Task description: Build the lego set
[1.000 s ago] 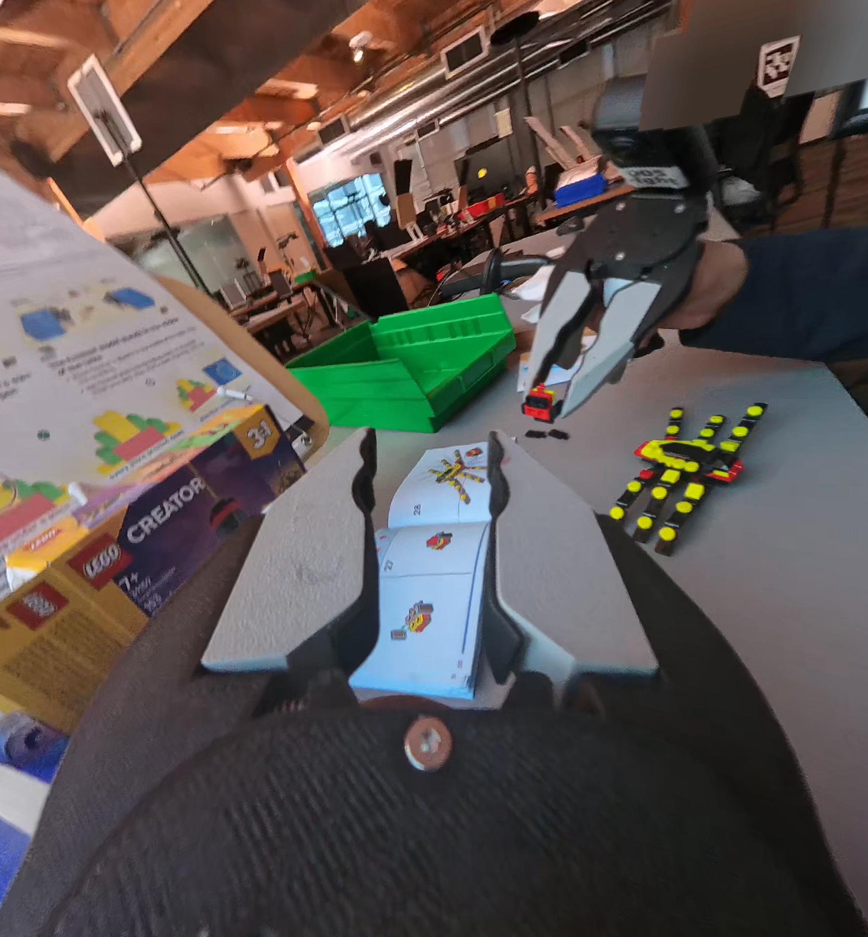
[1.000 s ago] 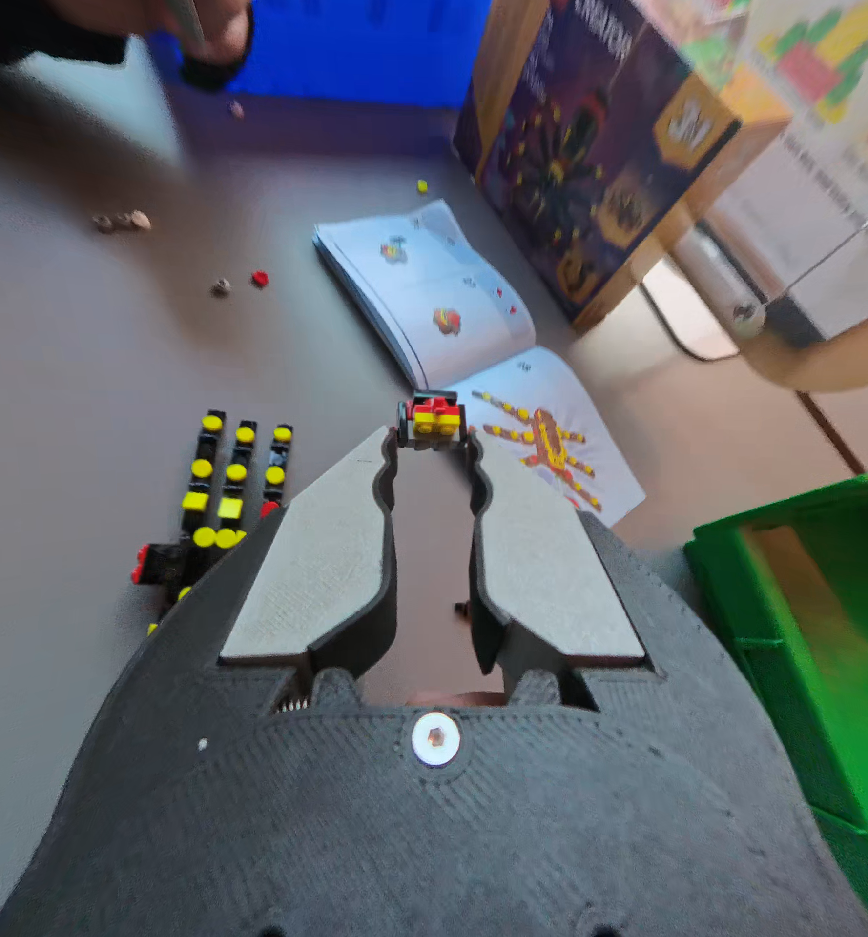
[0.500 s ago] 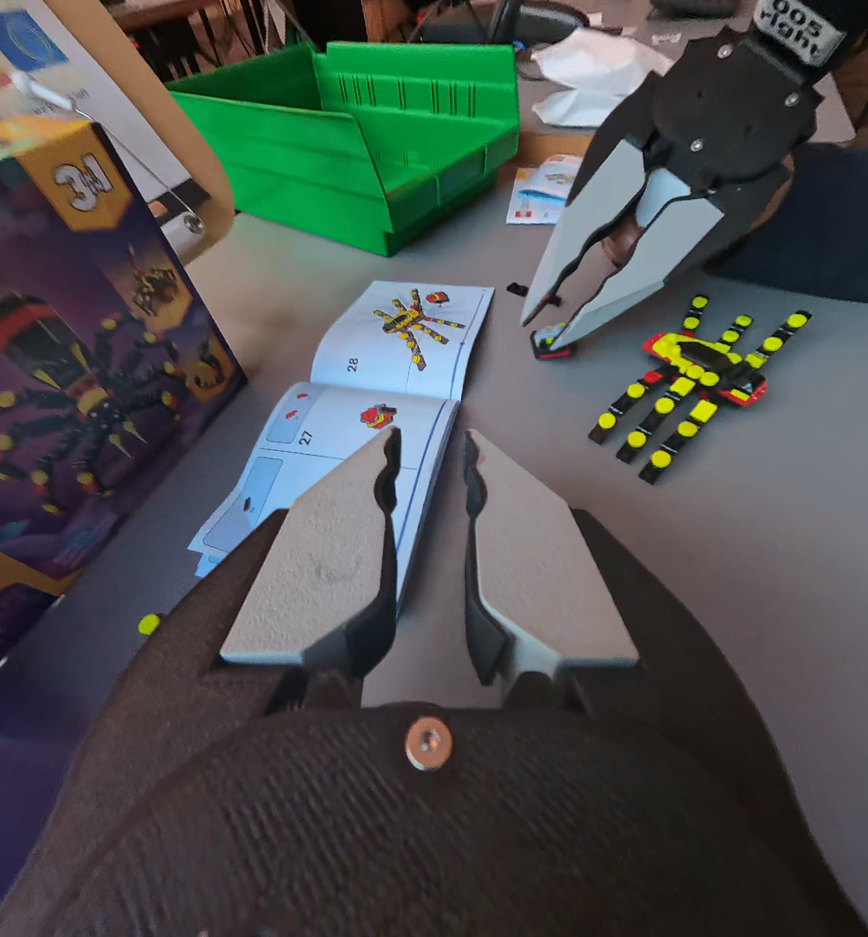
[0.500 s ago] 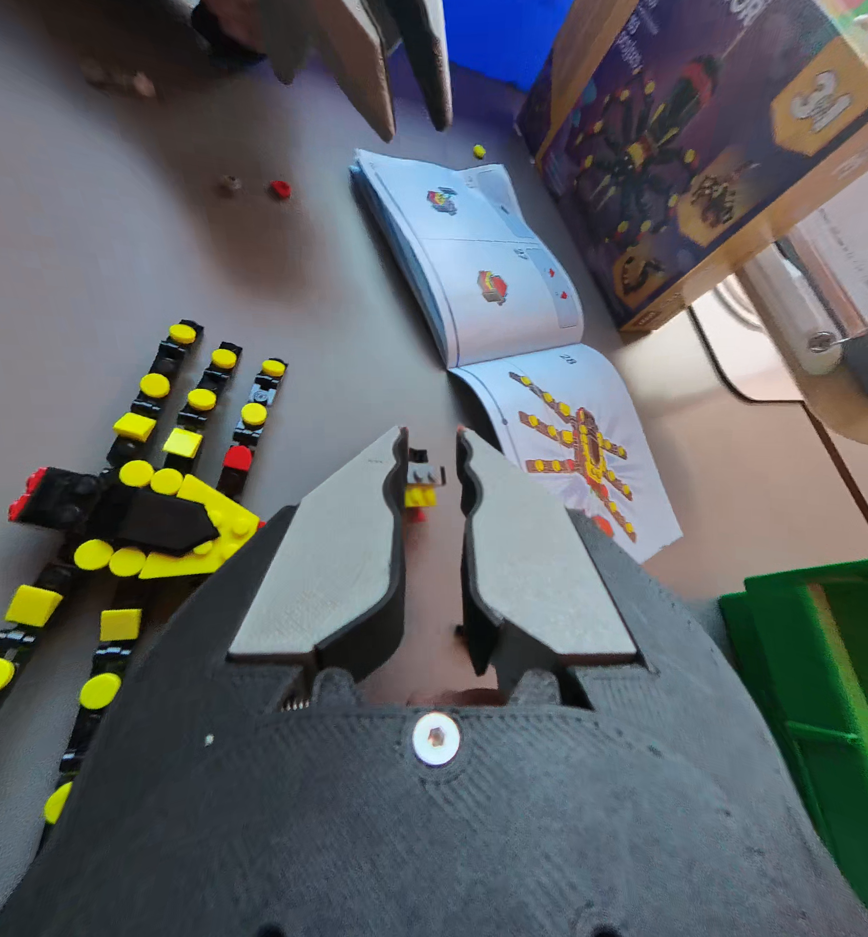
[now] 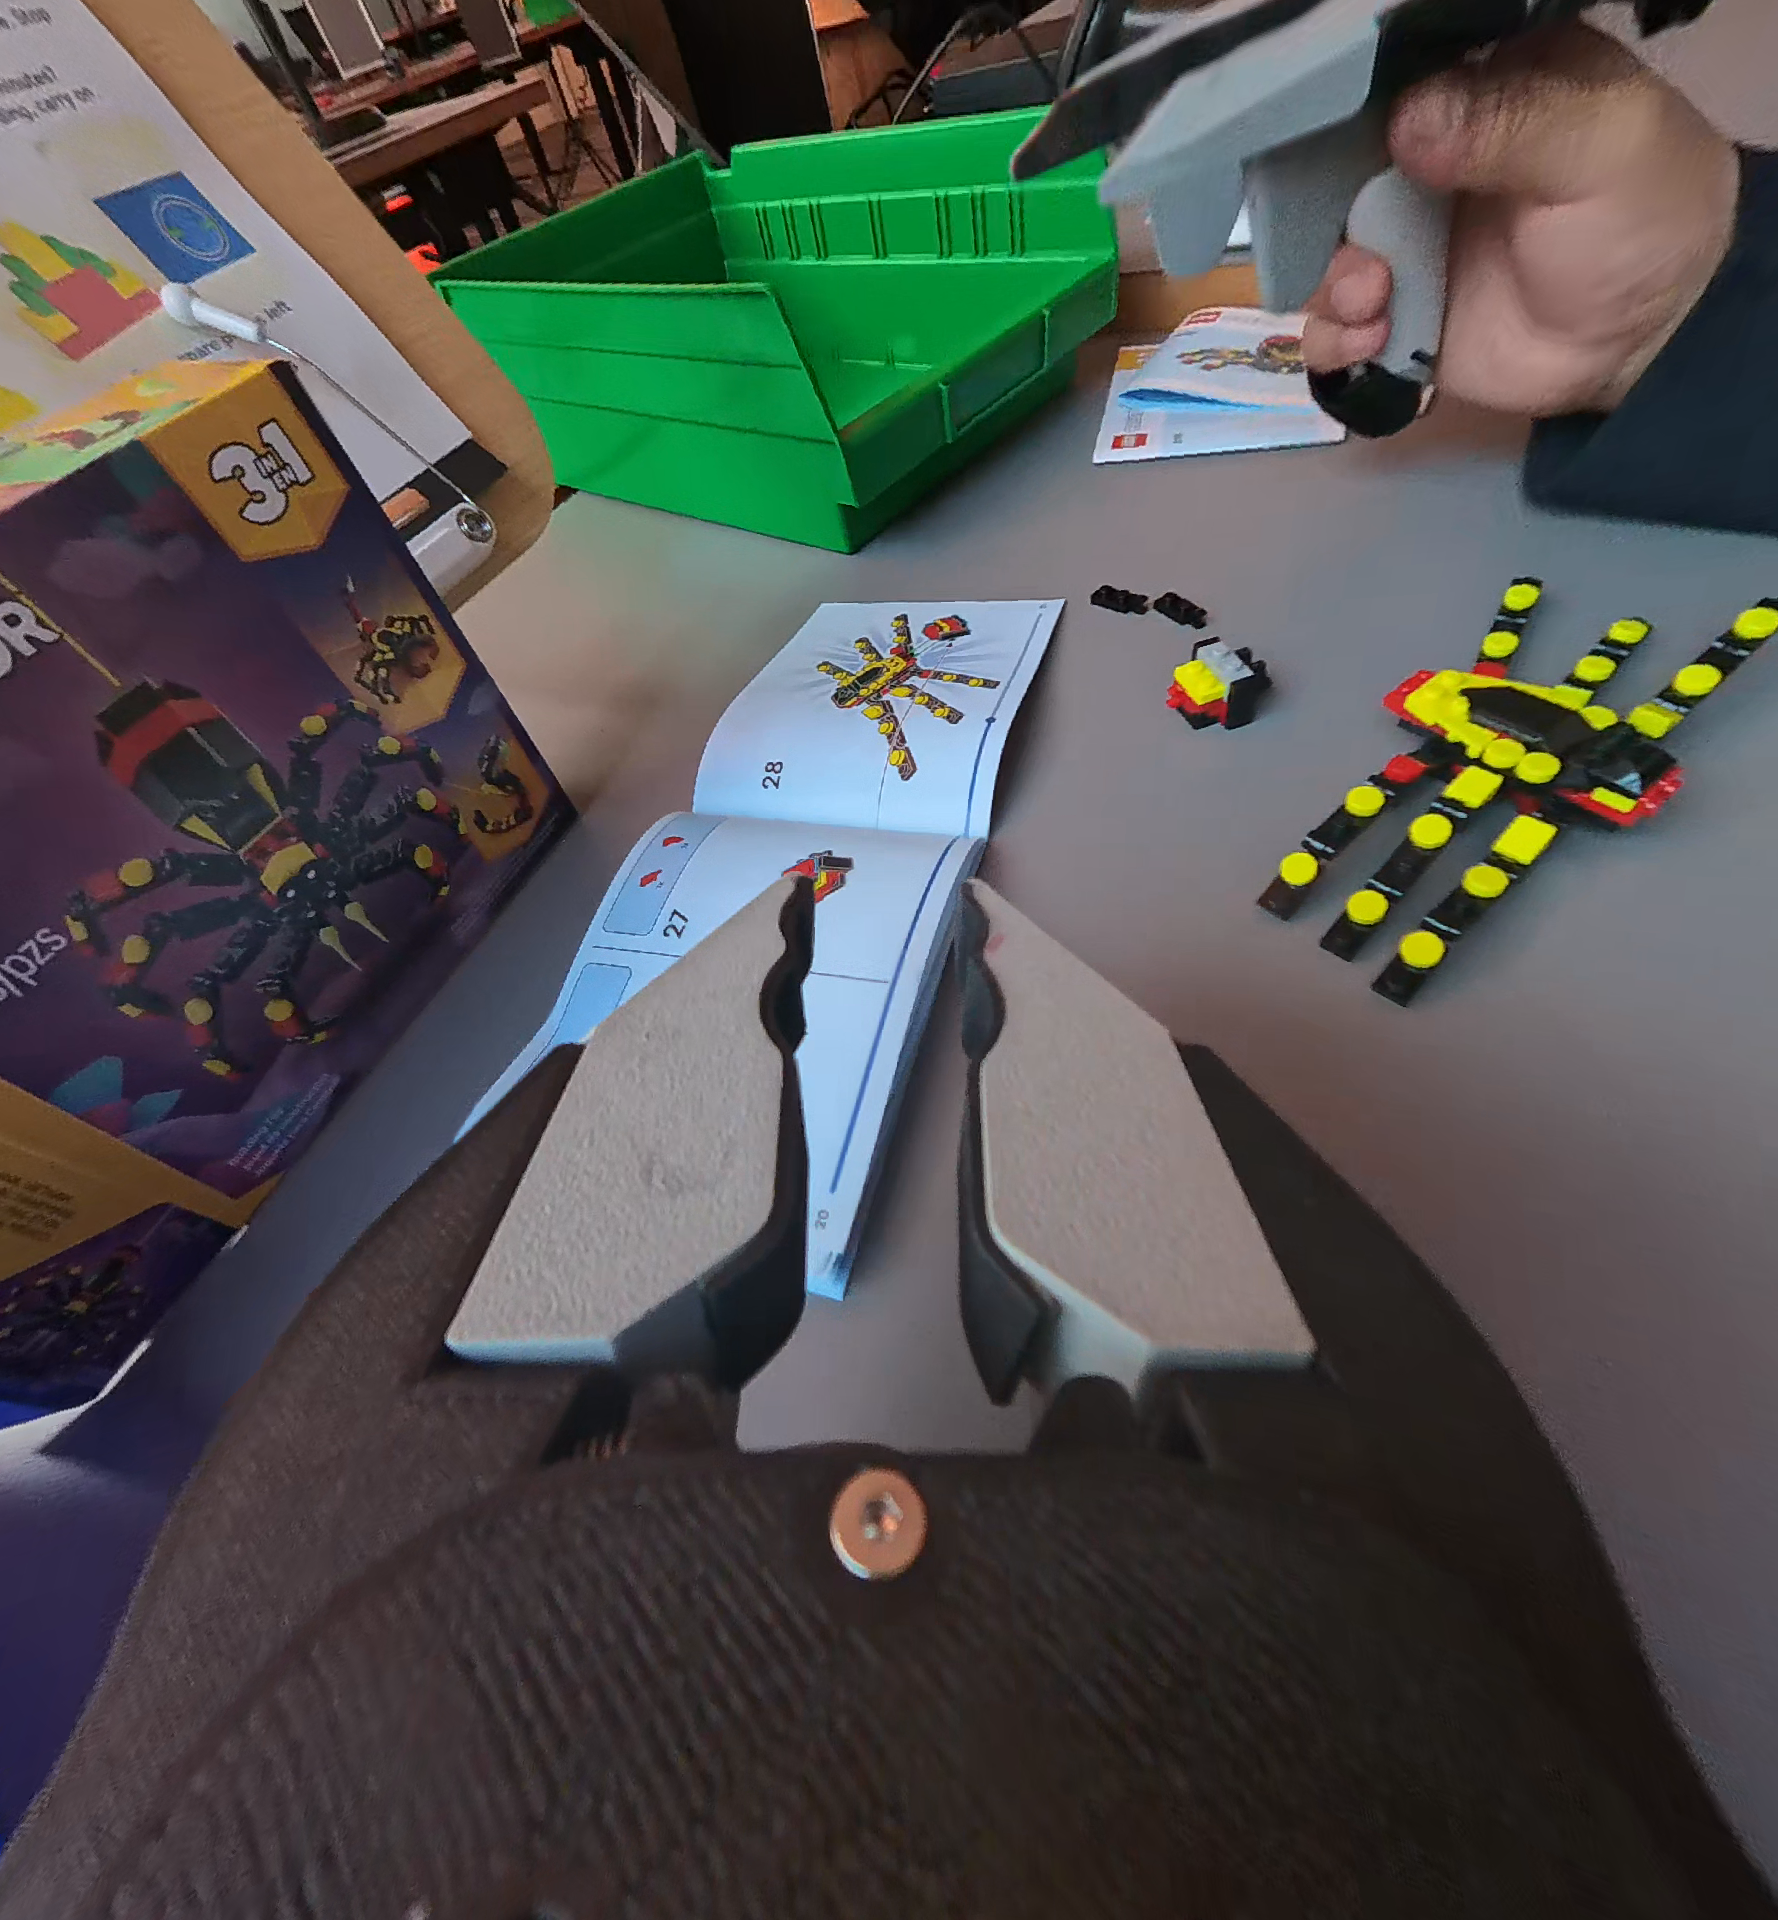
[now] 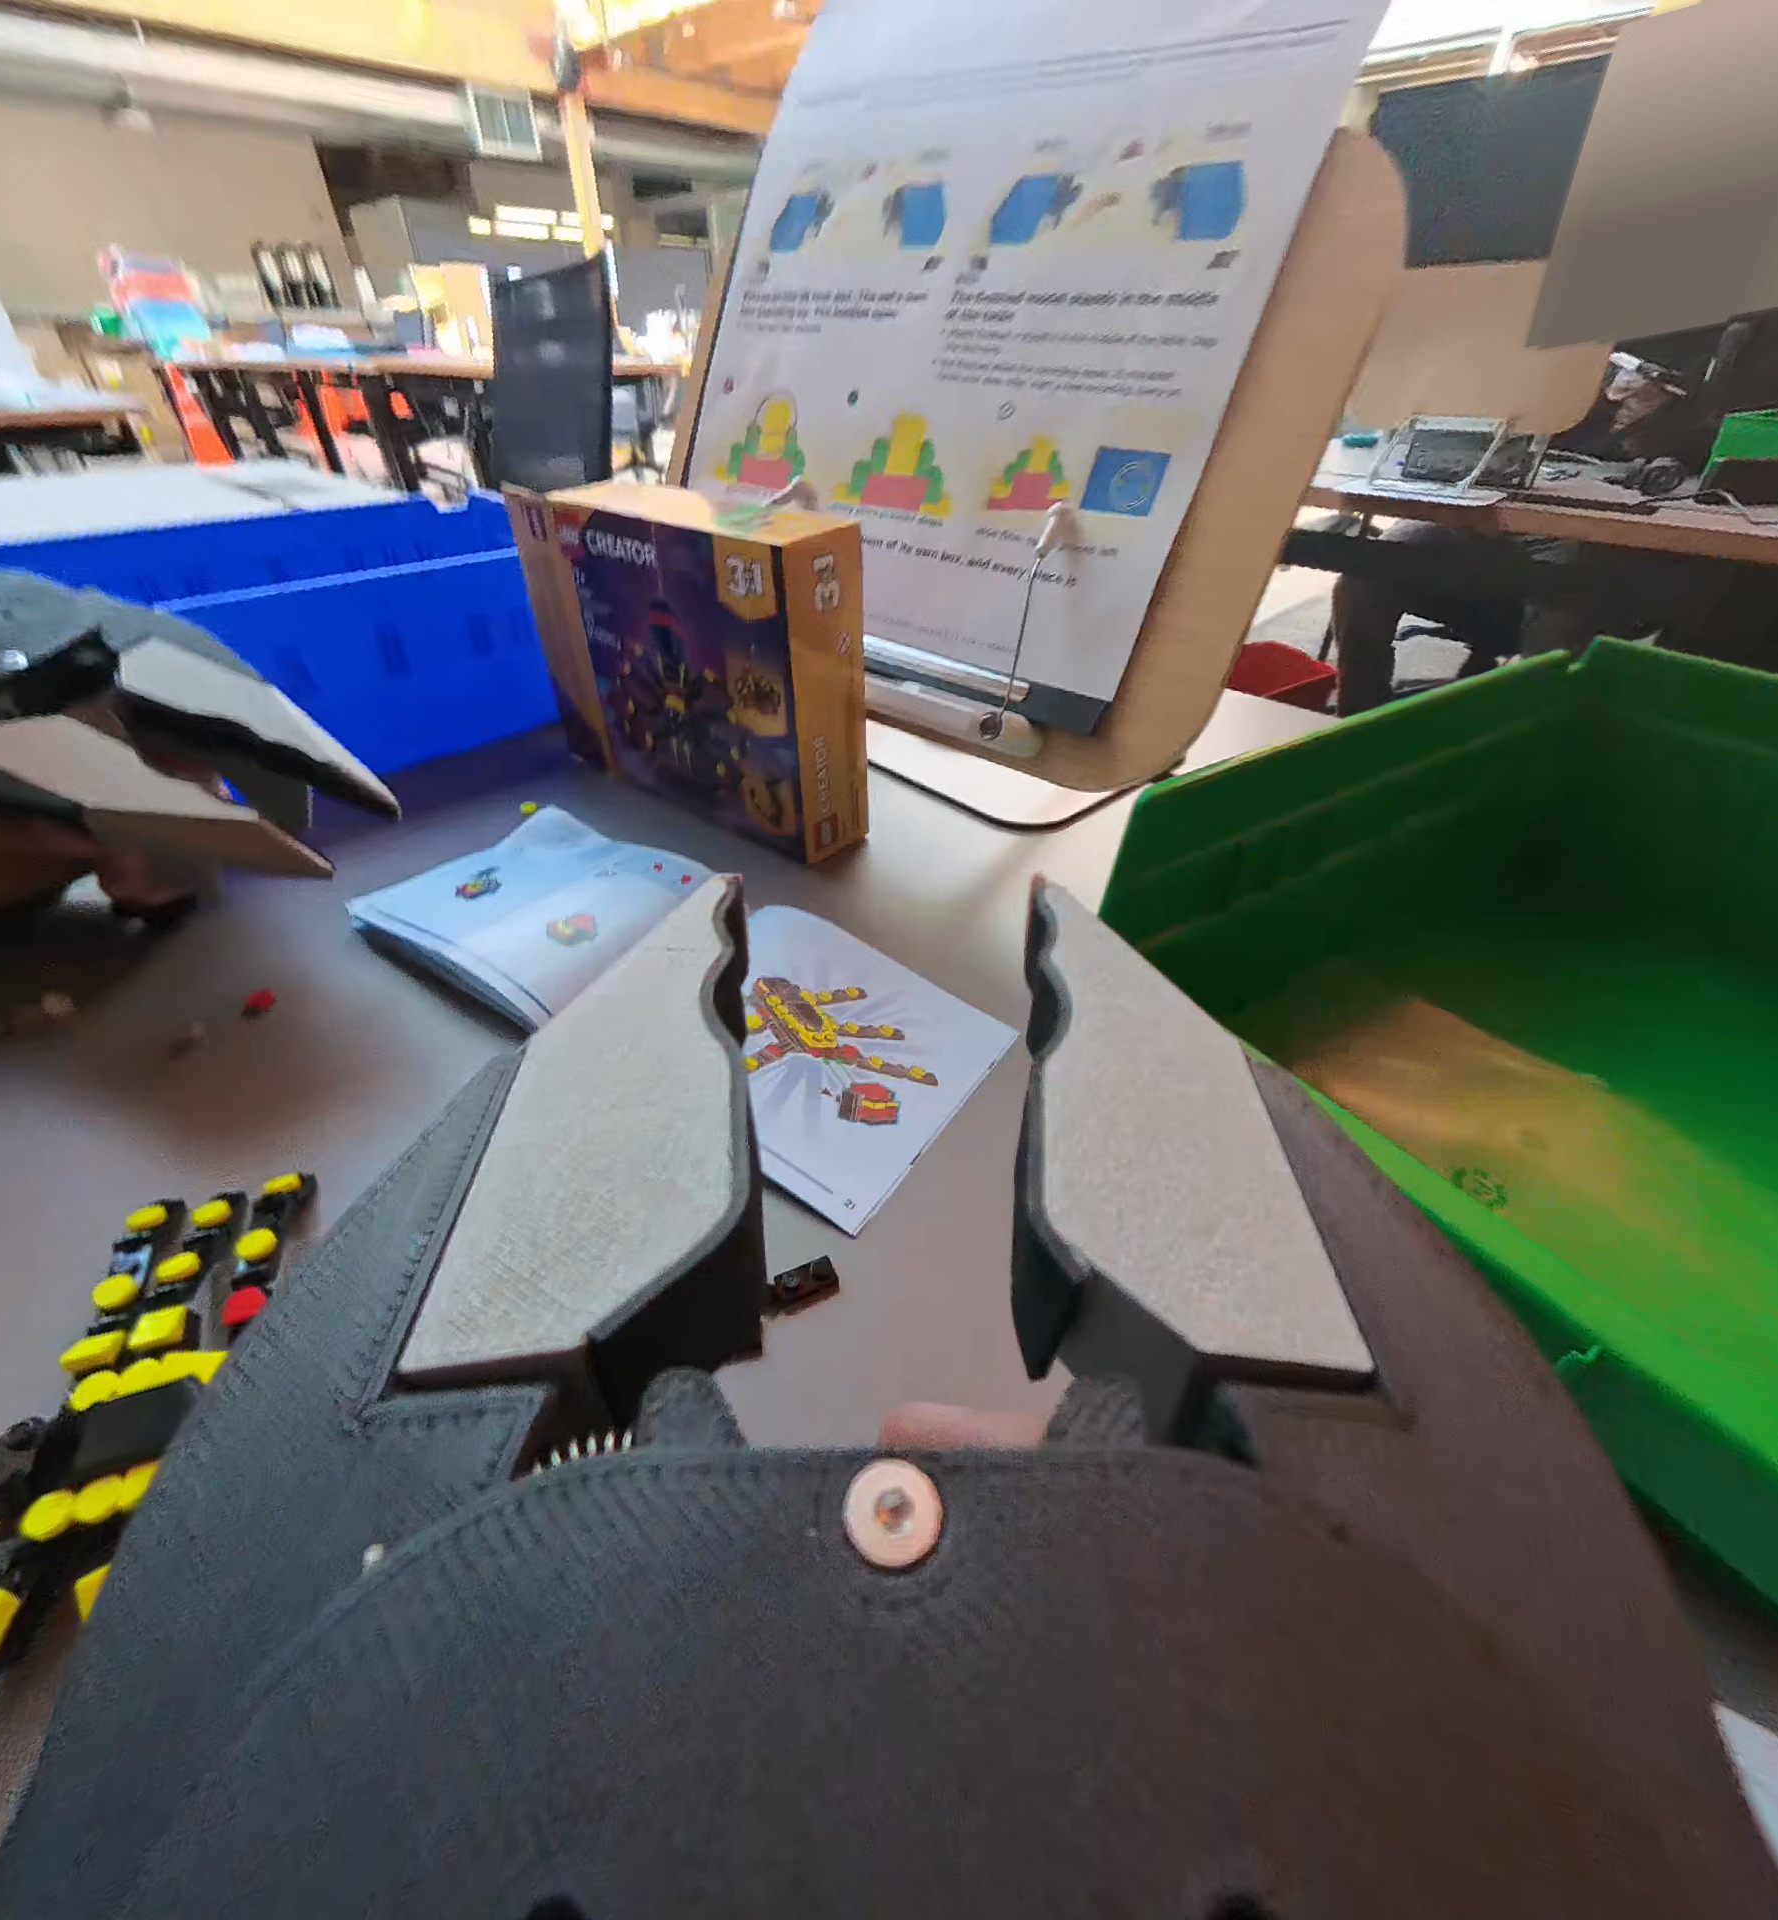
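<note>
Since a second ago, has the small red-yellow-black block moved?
Yes. The block has left the right claw and sits on the table beside the booklet's spider page.

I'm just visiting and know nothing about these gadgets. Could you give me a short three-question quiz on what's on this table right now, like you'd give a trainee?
1. True or false: the right hand-held gripper is clamped on the small red, yellow and black block cluster.
2. Multiple choice: the open instruction booklet lies between the set's box and
A) the spider body with yellow-dotted legs
B) a blue bin
C) a person's sleeve
3. Fill in: the bin behind the booklet is ____.

Key: 1 false, it is open and the cluster sits on the table; 2 A; 3 green.
</note>
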`<action>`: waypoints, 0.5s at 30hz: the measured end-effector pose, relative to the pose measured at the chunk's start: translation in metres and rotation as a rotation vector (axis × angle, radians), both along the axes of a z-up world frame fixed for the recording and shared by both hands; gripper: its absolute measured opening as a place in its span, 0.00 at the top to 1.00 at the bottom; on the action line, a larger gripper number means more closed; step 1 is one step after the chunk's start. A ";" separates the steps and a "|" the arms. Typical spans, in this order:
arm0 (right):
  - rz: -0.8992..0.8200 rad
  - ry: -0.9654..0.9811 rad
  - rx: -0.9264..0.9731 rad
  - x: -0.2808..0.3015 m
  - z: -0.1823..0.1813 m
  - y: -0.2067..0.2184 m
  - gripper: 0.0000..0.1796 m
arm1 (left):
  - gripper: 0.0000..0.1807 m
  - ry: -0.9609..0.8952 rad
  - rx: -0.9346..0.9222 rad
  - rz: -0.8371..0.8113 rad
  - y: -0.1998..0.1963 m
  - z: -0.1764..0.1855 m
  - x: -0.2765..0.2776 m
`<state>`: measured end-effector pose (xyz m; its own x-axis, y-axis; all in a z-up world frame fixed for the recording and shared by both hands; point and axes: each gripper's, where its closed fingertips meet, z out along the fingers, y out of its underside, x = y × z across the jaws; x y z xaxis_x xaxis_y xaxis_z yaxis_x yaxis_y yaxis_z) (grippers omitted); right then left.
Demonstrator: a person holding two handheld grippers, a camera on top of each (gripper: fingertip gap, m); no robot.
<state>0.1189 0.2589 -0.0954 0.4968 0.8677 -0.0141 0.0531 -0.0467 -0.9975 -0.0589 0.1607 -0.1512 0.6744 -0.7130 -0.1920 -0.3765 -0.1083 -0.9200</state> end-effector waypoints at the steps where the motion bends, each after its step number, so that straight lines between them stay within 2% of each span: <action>1: -0.003 0.025 -0.013 0.003 0.002 0.001 0.71 | 0.87 0.016 0.004 0.000 0.000 -0.001 0.001; 7: -0.024 0.067 -0.055 0.012 -0.002 0.005 0.69 | 0.86 0.057 0.059 0.024 0.002 0.000 -0.001; 12: 0.026 0.117 -0.114 0.004 -0.005 0.000 0.68 | 0.84 -0.042 0.098 0.061 0.005 0.015 -0.010; 15: 0.045 0.061 -0.125 -0.006 -0.015 -0.004 0.67 | 0.83 -0.056 0.128 0.088 0.006 0.023 -0.017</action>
